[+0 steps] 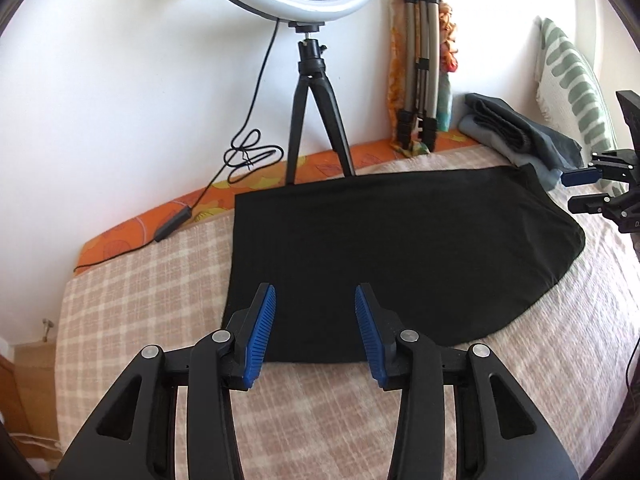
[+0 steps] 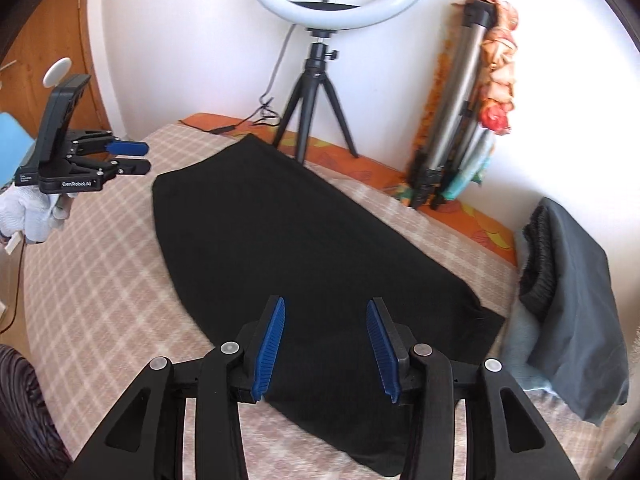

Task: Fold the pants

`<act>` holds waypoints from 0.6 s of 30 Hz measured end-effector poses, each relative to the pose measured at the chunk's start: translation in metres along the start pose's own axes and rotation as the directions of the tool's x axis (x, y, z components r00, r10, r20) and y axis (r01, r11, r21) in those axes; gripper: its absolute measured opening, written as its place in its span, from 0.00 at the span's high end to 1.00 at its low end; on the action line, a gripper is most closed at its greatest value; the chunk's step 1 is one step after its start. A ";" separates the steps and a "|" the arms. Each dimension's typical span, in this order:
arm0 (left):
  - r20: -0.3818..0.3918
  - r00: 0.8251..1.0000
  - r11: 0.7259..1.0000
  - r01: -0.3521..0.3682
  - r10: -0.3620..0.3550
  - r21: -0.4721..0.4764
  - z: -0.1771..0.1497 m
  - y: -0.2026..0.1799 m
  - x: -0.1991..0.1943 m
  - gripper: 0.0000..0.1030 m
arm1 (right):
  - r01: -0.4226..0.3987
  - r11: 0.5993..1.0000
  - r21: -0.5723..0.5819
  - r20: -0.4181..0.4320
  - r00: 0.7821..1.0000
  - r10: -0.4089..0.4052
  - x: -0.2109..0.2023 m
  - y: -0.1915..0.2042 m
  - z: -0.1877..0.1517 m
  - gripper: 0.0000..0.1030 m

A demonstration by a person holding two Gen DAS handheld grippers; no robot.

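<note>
The black pants [image 1: 392, 256] lie flat on the checked bed cover, folded lengthwise into one long dark shape; they also show in the right wrist view [image 2: 304, 256]. My left gripper [image 1: 315, 300] is open and empty, hovering over the pants' near left end. My right gripper [image 2: 326, 312] is open and empty, above the wider end of the pants. The right gripper shows in the left wrist view [image 1: 584, 190] beyond the pants' right end. The left gripper shows in the right wrist view [image 2: 138, 158], held off the pants' far left end.
A ring light on a black tripod [image 1: 316, 120] stands at the wall behind the pants, its cable [image 1: 240, 160] trailing over the orange sheet. A folded silver tripod [image 1: 420, 80] leans on the wall. Folded grey clothes [image 2: 572, 292] are stacked at the right. A patterned pillow [image 1: 572, 80] sits behind.
</note>
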State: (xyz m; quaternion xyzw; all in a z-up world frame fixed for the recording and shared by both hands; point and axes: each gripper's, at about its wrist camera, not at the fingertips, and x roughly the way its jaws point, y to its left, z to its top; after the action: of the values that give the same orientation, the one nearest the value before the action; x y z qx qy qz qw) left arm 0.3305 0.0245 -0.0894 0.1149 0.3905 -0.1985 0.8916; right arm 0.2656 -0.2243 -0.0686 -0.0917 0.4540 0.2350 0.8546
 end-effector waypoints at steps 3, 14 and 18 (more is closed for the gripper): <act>-0.024 0.999 0.999 0.049 -0.048 0.004 -0.012 -0.016 -0.006 0.61 | -0.054 0.997 -0.050 -0.009 0.998 0.054 0.010 0.040 -0.002 0.55; -0.068 0.987 0.989 0.148 -0.149 -0.011 -0.050 -0.033 0.011 0.61 | -0.163 0.970 -0.181 -0.154 0.979 0.136 0.082 0.126 0.008 0.57; -0.067 0.982 0.984 0.179 -0.178 0.013 -0.049 -0.036 0.017 0.61 | -0.132 0.968 -0.214 -0.174 0.980 0.095 0.103 0.135 0.017 0.60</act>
State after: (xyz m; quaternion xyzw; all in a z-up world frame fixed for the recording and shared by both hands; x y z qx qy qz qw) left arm 0.2931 0.0049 -0.1368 0.0942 0.4266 -0.2773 0.8557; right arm 0.2620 -0.0673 -0.1353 -0.1803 0.4971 0.3251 0.7840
